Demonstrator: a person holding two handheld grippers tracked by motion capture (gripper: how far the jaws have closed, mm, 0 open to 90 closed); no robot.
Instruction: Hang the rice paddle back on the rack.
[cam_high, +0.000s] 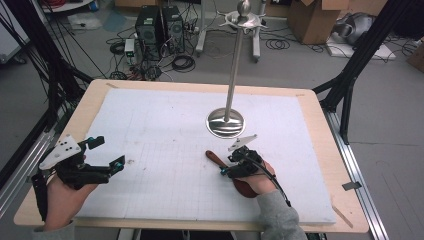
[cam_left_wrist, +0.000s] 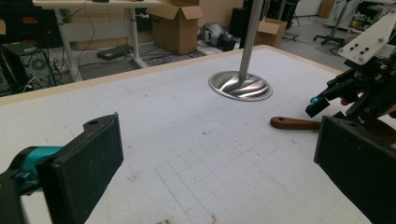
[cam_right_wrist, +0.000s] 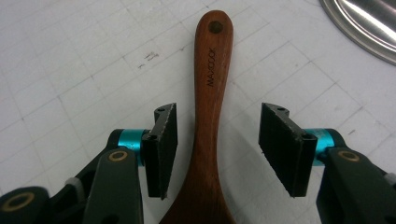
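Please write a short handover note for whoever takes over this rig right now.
Right claw: open, jaws on either side of the wooden spoon handle, pads not yet pressing.
Left claw: open, holds nothing, hovers over the white mat.
Spoon lies flat on the mat, handle end toward the steel stand.
Done: right claw lined up on the handle.
Left: grip the spoon, lift it; probably hang it on the stand.

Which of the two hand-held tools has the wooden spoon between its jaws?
The right tool: its open jaws straddle the wooden spoon. The left tool hovers apart over bare table.

"MAXCOOK" on the wooden spoon handle (cam_right_wrist: 212, 74)
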